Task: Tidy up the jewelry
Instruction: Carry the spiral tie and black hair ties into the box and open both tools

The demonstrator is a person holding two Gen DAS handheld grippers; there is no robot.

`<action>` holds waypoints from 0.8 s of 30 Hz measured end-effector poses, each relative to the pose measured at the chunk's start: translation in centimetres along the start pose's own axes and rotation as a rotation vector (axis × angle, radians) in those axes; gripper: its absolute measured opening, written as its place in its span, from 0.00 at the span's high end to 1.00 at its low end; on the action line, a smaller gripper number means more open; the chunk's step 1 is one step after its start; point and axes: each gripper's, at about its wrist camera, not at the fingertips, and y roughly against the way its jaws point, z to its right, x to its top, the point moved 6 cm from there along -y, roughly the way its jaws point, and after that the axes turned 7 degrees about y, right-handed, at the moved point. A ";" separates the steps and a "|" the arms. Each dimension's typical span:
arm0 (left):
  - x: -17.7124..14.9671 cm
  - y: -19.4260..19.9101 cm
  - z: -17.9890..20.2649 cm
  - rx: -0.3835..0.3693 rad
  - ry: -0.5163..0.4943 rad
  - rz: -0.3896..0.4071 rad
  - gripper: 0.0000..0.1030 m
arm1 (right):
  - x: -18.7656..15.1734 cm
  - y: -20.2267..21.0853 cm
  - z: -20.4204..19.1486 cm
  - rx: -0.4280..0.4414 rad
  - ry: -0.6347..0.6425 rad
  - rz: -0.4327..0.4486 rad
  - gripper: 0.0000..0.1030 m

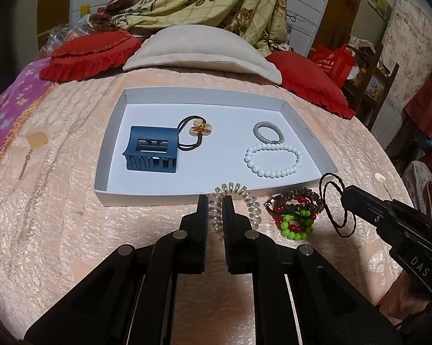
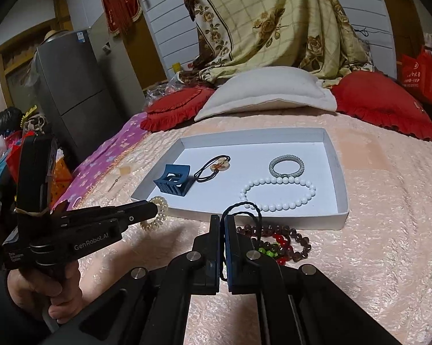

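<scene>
A white tray (image 1: 112, 155) on the bed holds a blue claw clip (image 1: 149, 151), a flower hair tie (image 1: 199, 128), a grey ring bracelet (image 1: 268, 132) and a white bead bracelet (image 1: 273, 161). My left gripper (image 1: 215, 201) is shut on a clear coil hair tie (image 1: 244, 198) just before the tray's front wall. My right gripper (image 2: 222, 220) is shut on a dark twisted cord loop (image 2: 242, 210), also seen in the left wrist view (image 1: 335, 210). Brown, red and green bead bracelets (image 1: 295, 212) lie on the bedspread between the grippers.
Red cushions (image 1: 92, 54) and a beige pillow (image 1: 204, 51) lie behind the tray. A small yellow block and pin (image 1: 36, 141) lie on the bedspread at left. A grey fridge (image 2: 72, 86) stands left of the bed.
</scene>
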 end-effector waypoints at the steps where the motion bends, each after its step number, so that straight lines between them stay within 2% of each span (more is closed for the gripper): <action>1: 0.0 0.0 0.1 0.003 -0.002 -0.002 0.93 | 0.0 0.0 0.0 -0.002 0.002 -0.002 0.97; 24: 0.2 0.2 -0.4 0.022 0.000 0.002 0.93 | -0.5 -0.8 -0.6 -0.018 0.026 -0.029 0.97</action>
